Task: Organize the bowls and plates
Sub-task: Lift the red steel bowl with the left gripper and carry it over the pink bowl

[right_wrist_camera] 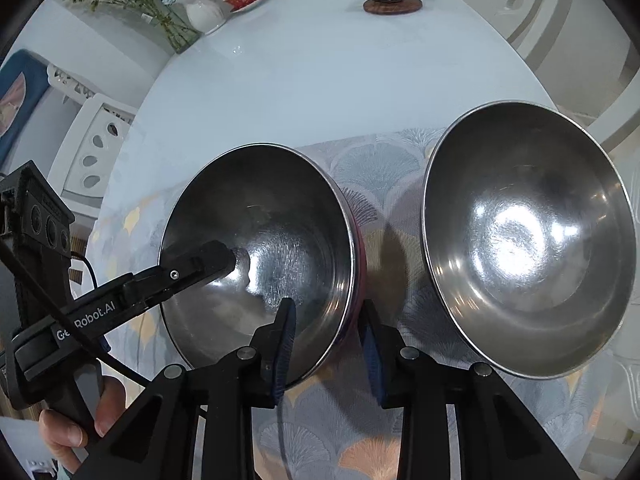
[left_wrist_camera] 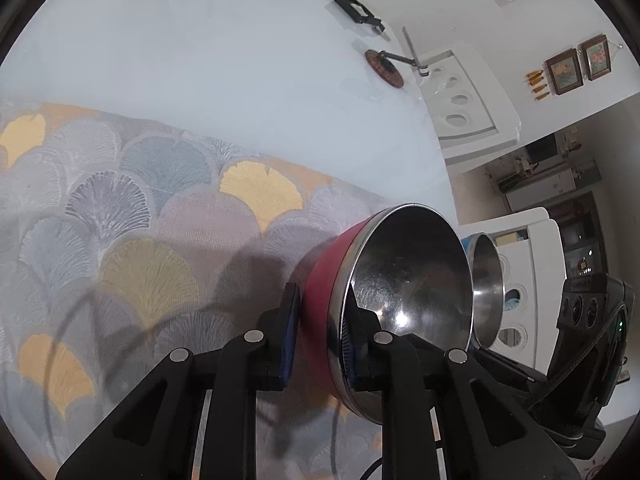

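Red bowl (left_wrist_camera: 320, 280): steel inside, red outside, shiny and scuffed, sitting on the patterned cloth (left_wrist_camera: 120, 208) that covers the near part of the white counter (left_wrist_camera: 240, 60).
Second bowl (right_wrist_camera: 528, 240): plain steel, just beside the red one on the same cloth; the left wrist view catches only a sliver of it past the red bowl's rim.
Left hand-held gripper (left_wrist_camera: 320, 340): clamped on the red bowl's wall, one pad outside on the red, the other inside on the steel.
Right hand-held gripper (right_wrist_camera: 328, 344): astride the same bowl's other side, one finger inside, one outside; whether the pads press the wall is hard to make out.
Hand (right_wrist_camera: 76, 428): fingers wrapped round the left handle, mostly cut off by the frame.
Cut off: the bowls' undersides are hidden.
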Tool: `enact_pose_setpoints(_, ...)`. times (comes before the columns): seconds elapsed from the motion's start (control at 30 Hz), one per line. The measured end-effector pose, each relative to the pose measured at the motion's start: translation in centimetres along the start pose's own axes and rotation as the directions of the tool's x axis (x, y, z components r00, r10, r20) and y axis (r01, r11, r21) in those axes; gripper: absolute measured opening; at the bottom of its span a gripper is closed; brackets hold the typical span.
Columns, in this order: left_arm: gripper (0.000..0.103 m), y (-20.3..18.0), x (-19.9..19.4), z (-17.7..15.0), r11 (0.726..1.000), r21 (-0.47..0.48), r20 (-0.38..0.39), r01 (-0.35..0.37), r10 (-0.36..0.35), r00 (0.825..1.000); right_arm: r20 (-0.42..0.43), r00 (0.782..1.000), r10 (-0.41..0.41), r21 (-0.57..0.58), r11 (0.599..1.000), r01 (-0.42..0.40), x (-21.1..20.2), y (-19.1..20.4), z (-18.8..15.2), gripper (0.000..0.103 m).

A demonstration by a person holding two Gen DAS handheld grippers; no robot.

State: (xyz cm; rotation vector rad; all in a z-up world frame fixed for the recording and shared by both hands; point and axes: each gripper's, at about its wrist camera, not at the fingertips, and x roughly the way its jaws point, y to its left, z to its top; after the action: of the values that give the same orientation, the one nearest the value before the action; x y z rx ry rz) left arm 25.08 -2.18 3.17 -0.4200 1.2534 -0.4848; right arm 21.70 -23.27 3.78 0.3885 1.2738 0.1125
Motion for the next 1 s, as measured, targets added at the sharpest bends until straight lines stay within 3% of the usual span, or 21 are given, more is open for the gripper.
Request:
enact_pose_setpoints(0.23,0.016,-1.3,-4.2,-0.7,1.000,0.010,0.064,0.026,-0.026,0.998,0.032,0.999,0.004,-0.090,0.996,-0.001,-3.3,1.6,-0.2,0.031)
enact_pose_setpoints(0.5,0.016,-4.2,-10.6,-3.0,0.997,0.055,0.162,0.062,-0.070,0.984,0.120,0.993,0.006,-0.160,0.987,0.013,-9.8,4.4,-2.3,0.031)
enact_pose_setpoints(0.73,0.016,-6.0,-15.4,-7.0,0.993,0.073,0.216,0.093,-0.106,0.971,0.158,0.987,0.002,-0.168,0.986,0.024,-14.6,6.5,-7.0,0.031)
enact_pose_setpoints(1.0,0.016,-6.4,-18.9,-15.3,0.993,0.072,0.185,0.092,-0.104,0.977,0.151,0.988,0.042,-0.115,0.993,-0.024,-18.0,7.2,-16.0,0.031)
